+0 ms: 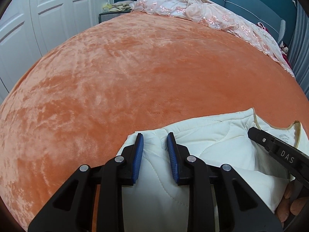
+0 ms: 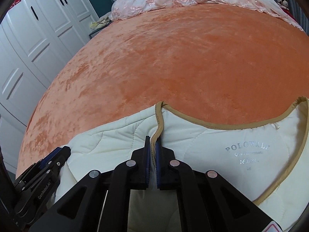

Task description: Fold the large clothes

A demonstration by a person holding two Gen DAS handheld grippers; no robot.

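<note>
Since the cream quilted jacket (image 2: 222,154) lies at the near edge of the orange bed (image 2: 173,58), the right gripper (image 2: 153,147) pinches its tan collar trim while the left gripper (image 1: 153,147), fingers narrowed, clamps a shoulder fold, apparently ready to lift.

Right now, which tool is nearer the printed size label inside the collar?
Right. The right tool is shut on the tan collar trim just beside the printed label; the left tool grips the cream jacket farther off.
</note>
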